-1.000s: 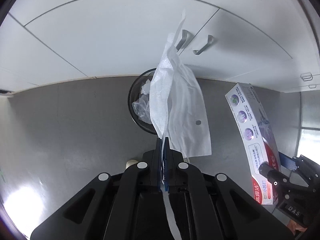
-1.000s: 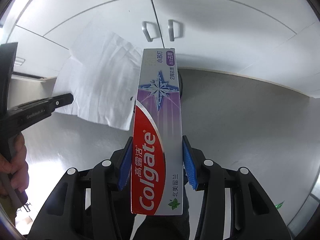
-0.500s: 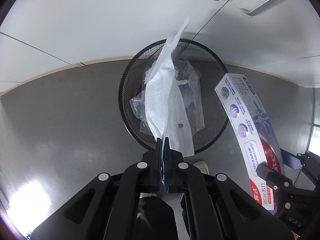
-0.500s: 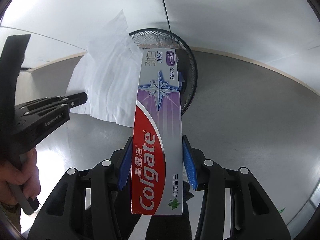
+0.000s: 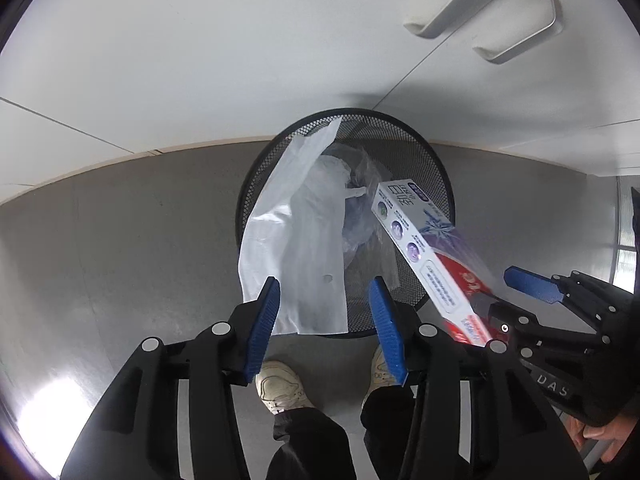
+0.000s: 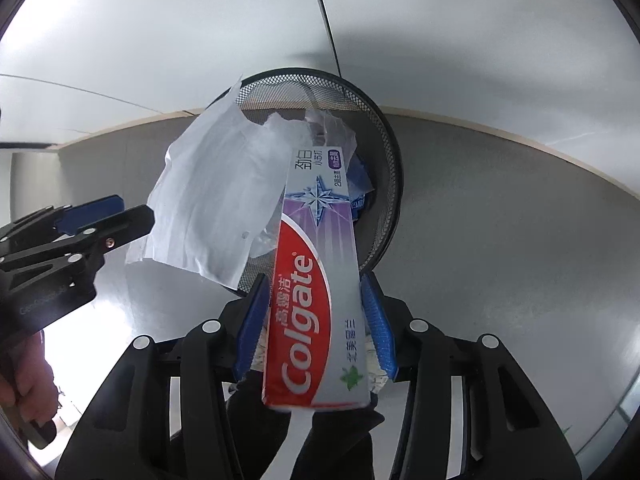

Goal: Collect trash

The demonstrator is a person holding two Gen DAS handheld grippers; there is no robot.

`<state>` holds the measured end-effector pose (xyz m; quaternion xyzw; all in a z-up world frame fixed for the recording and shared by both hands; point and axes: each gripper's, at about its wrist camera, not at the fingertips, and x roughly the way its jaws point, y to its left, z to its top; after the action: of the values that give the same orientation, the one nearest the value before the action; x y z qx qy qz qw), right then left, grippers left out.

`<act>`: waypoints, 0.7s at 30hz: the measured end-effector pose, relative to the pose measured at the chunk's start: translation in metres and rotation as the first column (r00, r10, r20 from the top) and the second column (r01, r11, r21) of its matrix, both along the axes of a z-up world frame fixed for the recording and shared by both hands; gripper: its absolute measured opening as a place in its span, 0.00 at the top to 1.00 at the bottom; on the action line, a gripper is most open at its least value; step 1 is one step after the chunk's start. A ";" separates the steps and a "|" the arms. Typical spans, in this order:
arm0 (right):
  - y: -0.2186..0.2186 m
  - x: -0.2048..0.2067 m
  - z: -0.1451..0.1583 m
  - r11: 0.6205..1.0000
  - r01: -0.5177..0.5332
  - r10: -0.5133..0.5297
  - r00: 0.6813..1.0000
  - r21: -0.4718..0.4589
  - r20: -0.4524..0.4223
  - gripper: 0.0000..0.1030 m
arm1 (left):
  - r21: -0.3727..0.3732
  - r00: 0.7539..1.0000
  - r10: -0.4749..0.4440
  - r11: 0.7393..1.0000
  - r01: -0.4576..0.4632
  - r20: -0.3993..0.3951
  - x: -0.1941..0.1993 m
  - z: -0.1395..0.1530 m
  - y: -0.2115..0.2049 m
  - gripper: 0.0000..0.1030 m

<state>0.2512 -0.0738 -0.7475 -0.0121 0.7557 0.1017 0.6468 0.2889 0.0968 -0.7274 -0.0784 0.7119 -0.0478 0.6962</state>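
Both my grippers are opening: left gripper (image 5: 324, 316) drops limp paper (image 5: 296, 248), right gripper (image 6: 316, 316) frees the light, stiff toothpaste box (image 6: 316, 280) (hold its long sides) over the bin (image 5: 440, 200).

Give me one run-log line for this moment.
left claw: opening, white bag released over mesh bin | right claw: opening, toothpaste box between pads
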 end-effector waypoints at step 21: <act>-0.007 -0.068 0.277 0.998 0.027 -0.042 0.947 0.052 0.320 0.36 | -0.019 0.956 -0.062 0.997 0.071 0.287 -0.099 0.287 0.006 0.49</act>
<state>0.1836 -0.0812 -0.4705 -0.0001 0.6381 0.1049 0.7627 0.1901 0.1033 -0.4407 -0.0568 0.6050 -0.0926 0.7888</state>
